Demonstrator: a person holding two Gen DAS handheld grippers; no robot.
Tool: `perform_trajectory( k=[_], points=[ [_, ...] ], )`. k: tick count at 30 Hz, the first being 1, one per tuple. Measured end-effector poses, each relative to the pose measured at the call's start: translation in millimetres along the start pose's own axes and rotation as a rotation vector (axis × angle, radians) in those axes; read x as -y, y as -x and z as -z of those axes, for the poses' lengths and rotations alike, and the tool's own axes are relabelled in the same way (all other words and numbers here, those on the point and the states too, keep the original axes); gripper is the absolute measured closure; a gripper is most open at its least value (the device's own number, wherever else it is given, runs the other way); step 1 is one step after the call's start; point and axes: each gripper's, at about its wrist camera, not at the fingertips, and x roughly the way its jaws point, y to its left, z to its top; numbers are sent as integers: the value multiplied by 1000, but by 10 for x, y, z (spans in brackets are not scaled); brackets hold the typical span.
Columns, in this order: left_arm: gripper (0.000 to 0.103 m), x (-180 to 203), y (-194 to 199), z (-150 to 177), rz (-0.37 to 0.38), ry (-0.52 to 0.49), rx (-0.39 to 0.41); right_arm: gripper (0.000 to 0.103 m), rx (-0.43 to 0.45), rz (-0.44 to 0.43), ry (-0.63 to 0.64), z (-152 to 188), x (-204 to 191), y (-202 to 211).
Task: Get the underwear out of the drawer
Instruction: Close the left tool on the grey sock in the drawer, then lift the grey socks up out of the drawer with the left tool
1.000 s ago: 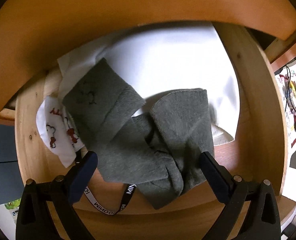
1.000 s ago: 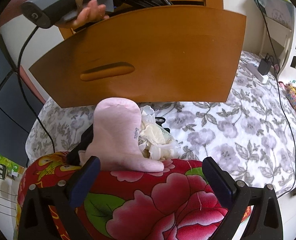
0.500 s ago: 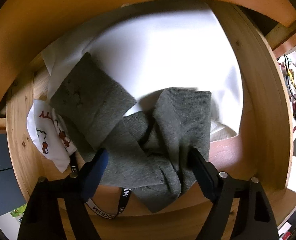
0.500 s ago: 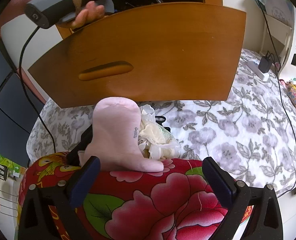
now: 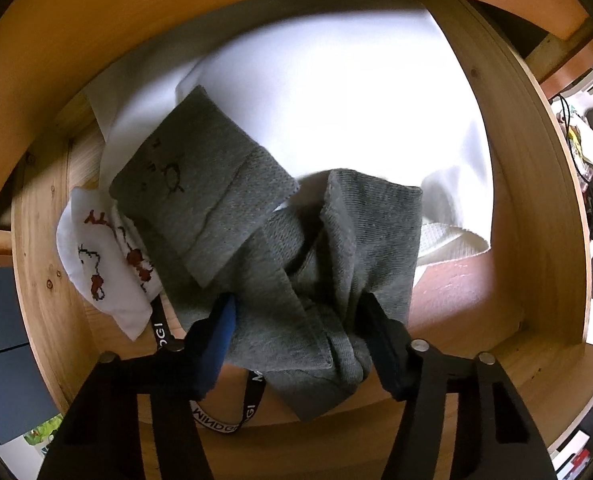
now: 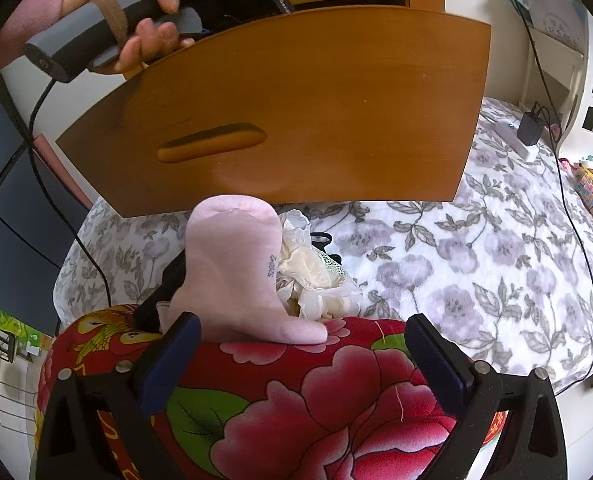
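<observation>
Left gripper aimed straight down into the open wooden drawer, jaws closing around a bunched fold of crumpled grey knit garment; cloth between the blue pads, not clearly clamped yet. Probably light, soft and limp, likely to sag and trail when lifted, so best taken at this thick gathered fold rather than at a loose edge. Underneath and behind, a smooth white folded cloth filling most of the drawer. At the left, a small white piece with red-brown stitched pattern, partly tucked under the grey. A black lettered band lying beneath the grey edge, near the jaws, liable to snag and come along. Right gripper spread wide, empty, above a red floral quilt bearing a pink sock and cream lace pieces.
</observation>
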Motion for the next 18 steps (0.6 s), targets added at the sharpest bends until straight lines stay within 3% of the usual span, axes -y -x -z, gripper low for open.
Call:
perform_trajectory(
  k=[8,18],
  points=[
    [64,-133,25,76,15,14,32,0,1,3,1,0,3,3],
    [73,-233,86,289,-22,17,99,0,5,13,2,11,-3,24]
  ],
)
